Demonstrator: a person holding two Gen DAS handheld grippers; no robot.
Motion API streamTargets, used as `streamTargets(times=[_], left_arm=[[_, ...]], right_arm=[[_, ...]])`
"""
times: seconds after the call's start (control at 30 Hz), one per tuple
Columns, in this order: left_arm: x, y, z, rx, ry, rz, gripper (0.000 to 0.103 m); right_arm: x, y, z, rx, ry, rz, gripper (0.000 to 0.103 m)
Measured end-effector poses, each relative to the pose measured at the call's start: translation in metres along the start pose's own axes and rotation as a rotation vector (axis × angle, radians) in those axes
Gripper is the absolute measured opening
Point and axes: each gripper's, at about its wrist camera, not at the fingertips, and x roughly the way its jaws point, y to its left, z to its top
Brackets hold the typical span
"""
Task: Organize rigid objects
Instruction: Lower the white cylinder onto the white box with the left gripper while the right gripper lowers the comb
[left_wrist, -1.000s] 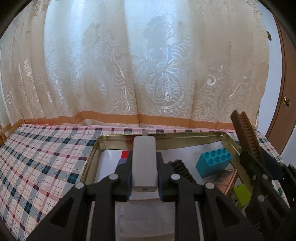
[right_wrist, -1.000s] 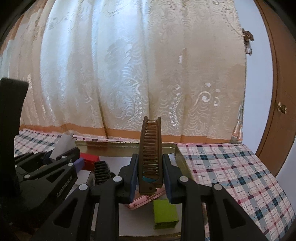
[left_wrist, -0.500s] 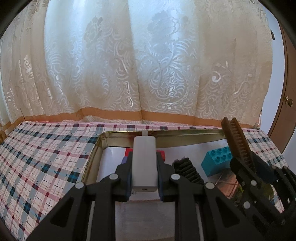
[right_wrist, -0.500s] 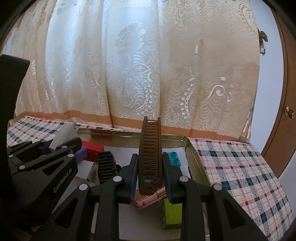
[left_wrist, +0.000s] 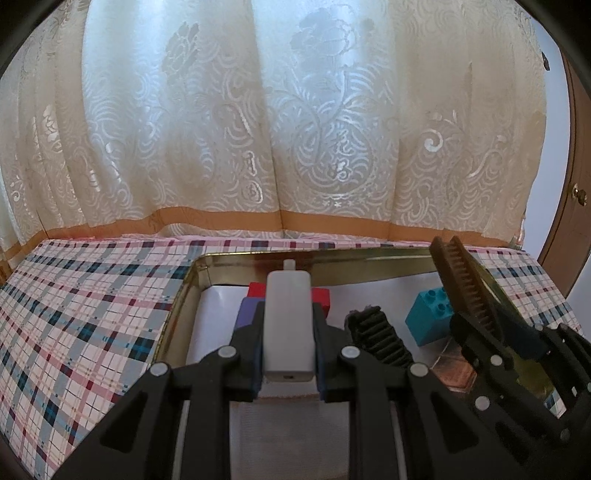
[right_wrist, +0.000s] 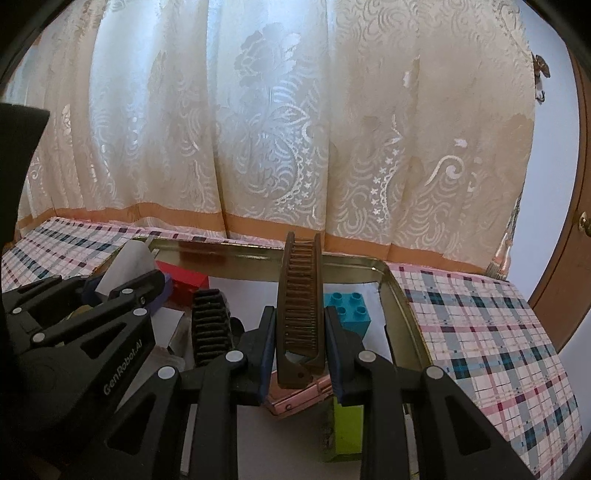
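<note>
Over the gold tin tray (left_wrist: 186, 291) on the plaid cloth (left_wrist: 81, 317), the left gripper (left_wrist: 289, 343) is clamped on a white charger (left_wrist: 289, 325). Beyond lie a red block (right_wrist: 184, 281), a black comb (right_wrist: 209, 325) and a teal block (right_wrist: 349, 309). Further right, the right gripper (right_wrist: 300, 343) grips a brown folding comb (right_wrist: 301, 306) upright.

The left gripper (left_wrist: 289, 345) points forward and slightly down, jaws clamped tight. The right gripper (right_wrist: 300, 345) sits close beside it on the right, also clamped, angled alike.

Plaid-clothed table (left_wrist: 85, 317); gold tin tray (left_wrist: 177, 310) directly on it.
</note>
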Motion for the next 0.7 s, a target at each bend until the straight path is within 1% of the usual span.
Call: streamTargets(times=[0.23, 0.37, 0.53, 0.7], left_arm=[[0.0, 0.003, -0.003, 0.015, 0.003, 0.002, 0.019], [0.006, 0.003, -0.005, 0.004, 0.038, 0.0, 0.019], [0.007, 0.002, -0.006, 0.003, 0.045, 0.009, 0.019], [0.009, 0.003, -0.007, 0.003, 0.055, 0.016, 0.019]], right_arm=[[0.003, 0.002, 0.0, -0.014, 0.018, 0.032, 0.028], [0.005, 0.0, -0.001, -0.011, 0.027, 0.038, 0.028], [0.007, 0.0, -0.001, -0.003, 0.039, 0.048, 0.028], [0.014, 0.0, -0.002, 0.001, 0.082, 0.089, 0.028]])
